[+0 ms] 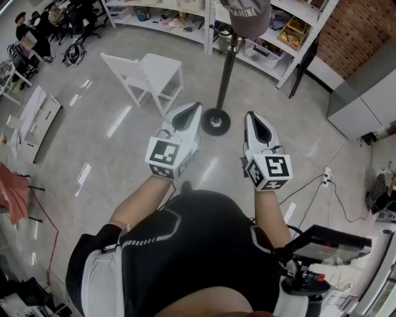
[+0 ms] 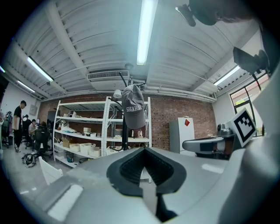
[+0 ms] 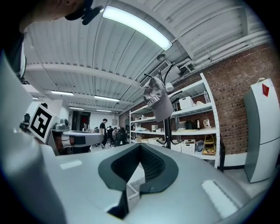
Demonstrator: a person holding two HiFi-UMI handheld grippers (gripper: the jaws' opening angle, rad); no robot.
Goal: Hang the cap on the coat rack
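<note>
Risk: the grey fabric baseball cap w/ white lettering is hanging at the top of the black metal coat rack. Any knock to the pole could be slipping it off.

Orientation: long axis approx. vertical, brim apparently pointing down.

Left gripper and right gripper are sitting closed, empty, well apart from it.

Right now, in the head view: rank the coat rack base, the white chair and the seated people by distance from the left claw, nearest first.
1. Coat rack base: on the floor just ahead of the left claw, slightly to its right.
2. White chair: farther ahead, to the left.
3. People: far corner, at the view's upper left, well past the chair.
</note>
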